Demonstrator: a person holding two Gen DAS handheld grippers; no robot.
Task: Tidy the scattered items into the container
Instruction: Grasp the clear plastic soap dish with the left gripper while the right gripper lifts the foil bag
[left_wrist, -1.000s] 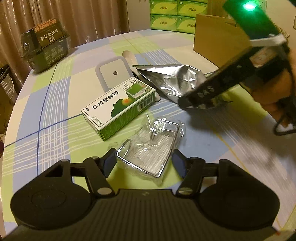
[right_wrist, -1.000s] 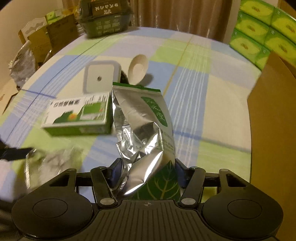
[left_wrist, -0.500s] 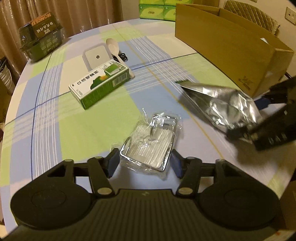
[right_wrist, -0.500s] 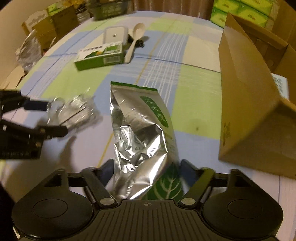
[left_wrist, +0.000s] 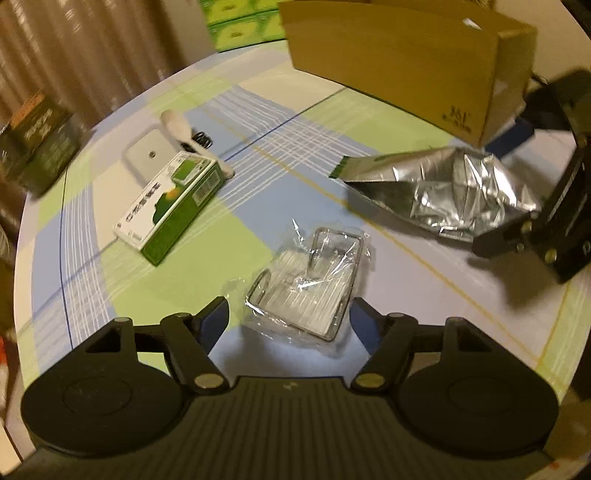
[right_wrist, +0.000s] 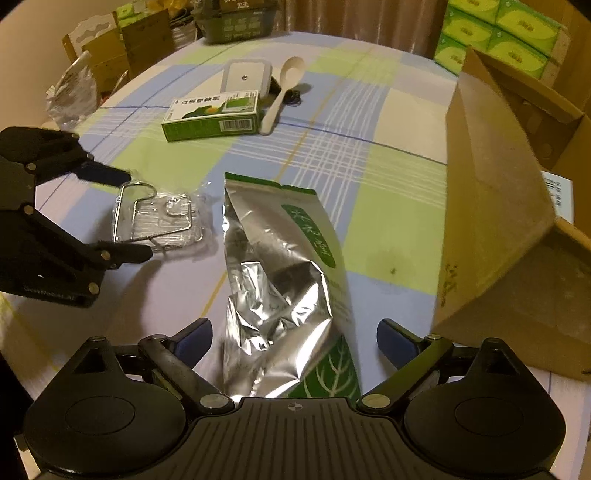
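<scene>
Right wrist view: the right gripper (right_wrist: 293, 341) now has its 2 blue-tipped fingers spread wide at the bottom of the frame, no longer clamped on the silver foil pouch (right_wrist: 280, 280), which lies between them on the checked tablecloth (right_wrist: 388, 177). Half a second ago the pouch was pinched and held up. At centre left, the left gripper (right_wrist: 129, 214) reaches in level from the left edge, its fingers parted around the plastic-wrapped wire rack (right_wrist: 159, 219); whether they press it I cannot tell. At the right edge stands the cardboard box (right_wrist: 495, 206), apart from the pouch. Further up lie the green medicine box (right_wrist: 210, 120), a white spoon (right_wrist: 282, 92) and a white square lid (right_wrist: 245, 75).
</scene>
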